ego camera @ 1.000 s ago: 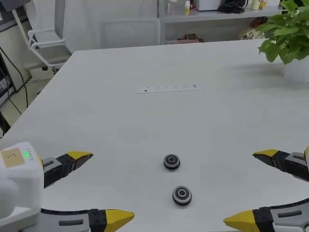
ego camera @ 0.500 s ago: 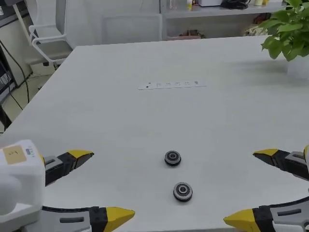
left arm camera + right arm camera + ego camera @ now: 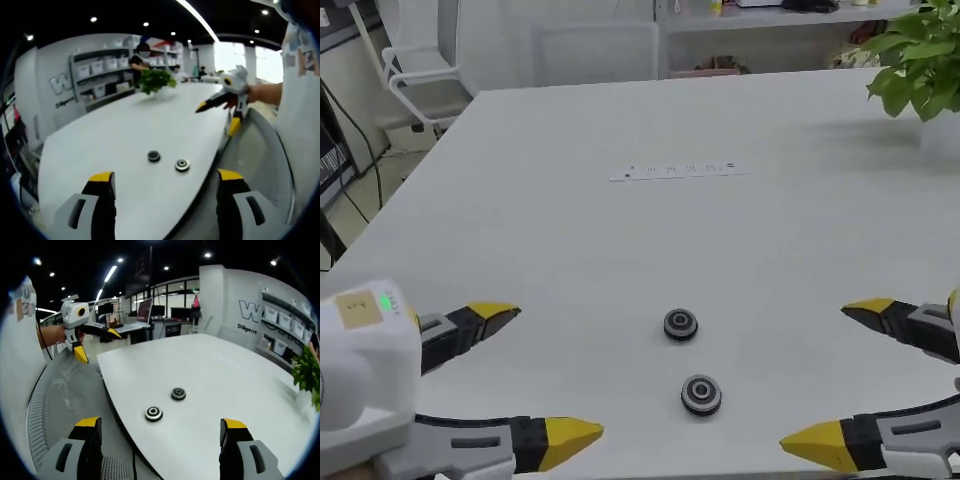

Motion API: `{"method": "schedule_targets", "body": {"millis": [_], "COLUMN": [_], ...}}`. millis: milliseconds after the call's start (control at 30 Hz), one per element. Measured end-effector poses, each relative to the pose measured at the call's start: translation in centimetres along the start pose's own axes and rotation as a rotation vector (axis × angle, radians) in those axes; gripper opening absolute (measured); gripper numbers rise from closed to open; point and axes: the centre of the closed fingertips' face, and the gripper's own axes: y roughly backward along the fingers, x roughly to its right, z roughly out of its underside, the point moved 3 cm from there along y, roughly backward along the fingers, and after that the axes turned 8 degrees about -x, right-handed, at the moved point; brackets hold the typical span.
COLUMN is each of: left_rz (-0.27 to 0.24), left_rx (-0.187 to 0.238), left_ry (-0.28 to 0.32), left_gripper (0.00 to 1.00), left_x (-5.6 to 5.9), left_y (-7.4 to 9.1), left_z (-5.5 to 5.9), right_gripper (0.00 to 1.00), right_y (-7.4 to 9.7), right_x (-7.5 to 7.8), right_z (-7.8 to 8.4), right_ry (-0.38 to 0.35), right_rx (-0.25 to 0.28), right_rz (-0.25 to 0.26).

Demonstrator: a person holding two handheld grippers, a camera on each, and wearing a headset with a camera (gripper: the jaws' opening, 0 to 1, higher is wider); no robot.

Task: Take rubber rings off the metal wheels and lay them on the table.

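Now, in the head view, the far wheel (image 3: 680, 324) is seen on the table (image 3: 620, 250) just behind the near wheel (image 3: 701, 394), with dark rings (image 3: 686, 394) on both. The left gripper (image 3: 535, 373) is held left of the near wheel and the right gripper (image 3: 832, 375) right of it, jaws wide apart. In the left gripper view, then the right gripper view, the near wheel is seen ahead of spread jaws.

Table (image 3: 620, 240): smooth matt light-grey top, looks laminate. Near wheel (image 3: 700, 394), far wheel (image 3: 680, 324): bright metal at the hub, matt black rubber outside. Left gripper (image 3: 558, 372), right gripper (image 3: 812, 375): matt yellow tips, black and grey plastic jaws, smooth white plastic bodies.
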Motion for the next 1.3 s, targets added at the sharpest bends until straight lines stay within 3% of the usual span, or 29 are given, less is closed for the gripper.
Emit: {"method": "schedule_targets", "body": {"millis": [500, 867, 967, 1067, 1300], "left_rz": [0.03, 0.066, 0.059, 0.083, 0.119], "left_rx": [-0.004, -0.015, -0.003, -0.011, -0.039], "left_ry": [-0.047, -0.098, -0.107, -0.087, -0.108], "left_gripper": [0.82, 0.8, 0.75, 0.76, 0.76], "left_x": [-1.0, -1.5, -1.8, -1.8, -1.3], "left_y": [-2.0, -3.6, -3.8, -4.5, -5.9], "left_z": [-1.2, -1.8, -2.1, -1.9, -1.7], "right_gripper": [0.96, 0.93, 0.92, 0.9, 0.85], "right_y": [-1.6, -3.2, -3.7, -4.1, -5.3], "right_x": [1.1, 1.8, 1.9, 1.8, 1.5], "right_z": [-0.8, -1.6, -1.8, -2.0, -1.9], "right_ry": [-0.013, 0.043, 0.047, 0.055, 0.093], "right_rx": [0.031, 0.024, 0.03, 0.033, 0.031], "right_rz": [-0.042, -0.056, -0.075, -0.087, -0.127]}}
